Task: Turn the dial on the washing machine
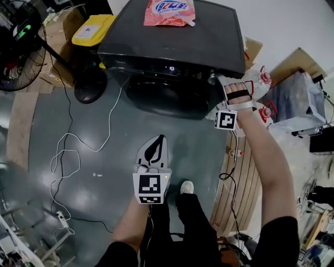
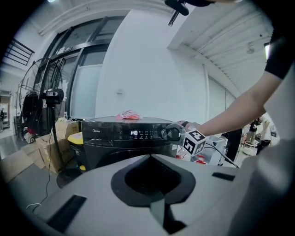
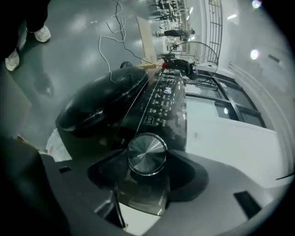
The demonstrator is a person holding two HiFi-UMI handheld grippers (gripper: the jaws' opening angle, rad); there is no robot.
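Note:
The black front-loading washing machine (image 1: 172,41) stands ahead of me, with its lit control panel (image 2: 138,134) facing me. Its round metal dial (image 3: 146,154) sits at the panel's right end (image 1: 211,79). My right gripper (image 3: 147,161) is up at the panel with one jaw on each side of the dial, close to its rim and not visibly pressing on it. In the left gripper view that gripper's marker cube (image 2: 194,142) shows just right of the dial (image 2: 171,133). My left gripper (image 1: 155,148) hangs low in front of the machine, shut and holding nothing.
A pink detergent bag (image 1: 169,11) lies on the machine's top. A yellow box (image 1: 93,28), cardboard boxes and a standing fan (image 1: 18,47) with its round base (image 1: 90,86) stand to the left. A white cable (image 1: 68,151) loops across the floor. Wooden boards (image 1: 242,177) and bags (image 1: 297,101) lie to the right.

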